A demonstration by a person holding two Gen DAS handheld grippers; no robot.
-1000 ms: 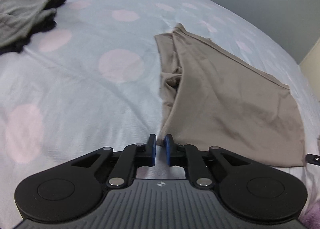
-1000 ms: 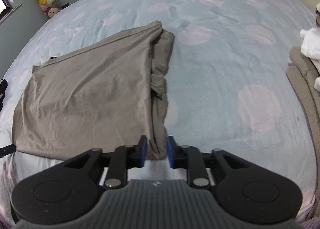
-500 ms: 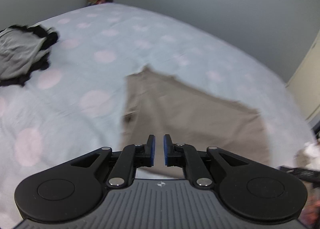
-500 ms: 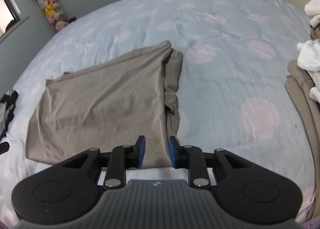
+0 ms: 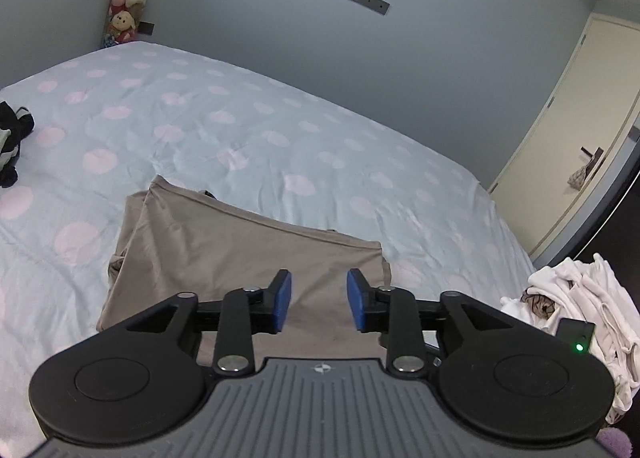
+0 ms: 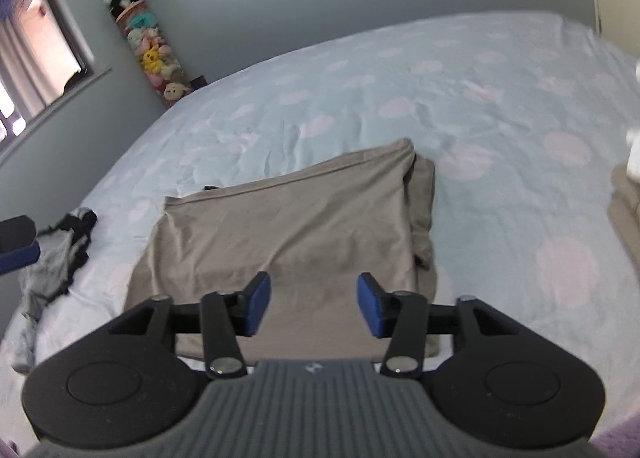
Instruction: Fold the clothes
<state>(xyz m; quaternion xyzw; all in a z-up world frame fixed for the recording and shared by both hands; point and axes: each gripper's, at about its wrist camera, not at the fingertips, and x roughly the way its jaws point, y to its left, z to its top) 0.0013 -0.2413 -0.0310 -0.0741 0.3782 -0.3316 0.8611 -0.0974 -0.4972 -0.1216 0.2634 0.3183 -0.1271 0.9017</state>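
Bedroom; spotted bedsheet (image 6: 500, 106) as work surface. Taupe garment (image 6: 288, 234) lies flat near us, layers doubled, bunched along its right edge. Left gripper (image 5: 318, 300) and right gripper (image 6: 314, 304) hover above, jaws spread, empty. For any further fold, we smooth that bunching and pinch matching corners.

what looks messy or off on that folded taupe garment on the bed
The taupe garment lies folded flat, but along one side edge a bunched strip of fabric sticks out from under the top layer, wrinkled rather than tucked. Both grippers, left and right, are open above it.
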